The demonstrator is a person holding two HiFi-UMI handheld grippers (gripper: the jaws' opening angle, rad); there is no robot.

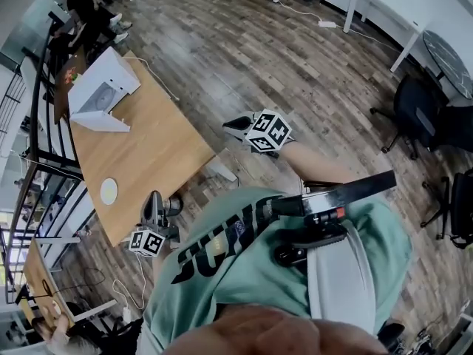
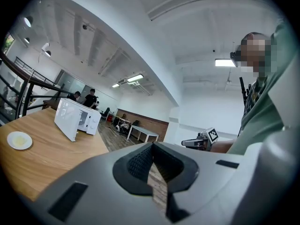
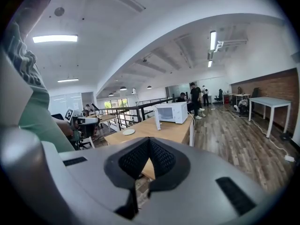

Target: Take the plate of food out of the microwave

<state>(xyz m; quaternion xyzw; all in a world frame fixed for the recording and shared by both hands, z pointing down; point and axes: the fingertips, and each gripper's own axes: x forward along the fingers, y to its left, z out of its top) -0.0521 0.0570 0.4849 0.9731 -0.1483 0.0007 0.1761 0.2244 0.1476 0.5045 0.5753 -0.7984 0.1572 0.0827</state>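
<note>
A white microwave (image 1: 103, 89) stands at the far end of a wooden table (image 1: 151, 157) with its door swung open; it also shows as the microwave (image 2: 78, 119) and the microwave (image 3: 172, 112). A small white plate (image 1: 109, 191) with pale food lies on the table near its front, well clear of the microwave, also seen as the plate (image 2: 19, 140) and the plate (image 3: 128, 131). My left gripper (image 1: 154, 197) hovers at the table's near corner, shut and empty. My right gripper (image 1: 232, 125) is off the table's right edge over the floor, shut and empty.
A black railing (image 1: 33, 146) runs along the table's left side. People (image 1: 85, 9) are at the far end beyond the microwave. White tables (image 1: 392, 13) and black office chairs (image 1: 414, 113) stand to the right on the wood floor, with a power strip (image 1: 327, 24) and its cable.
</note>
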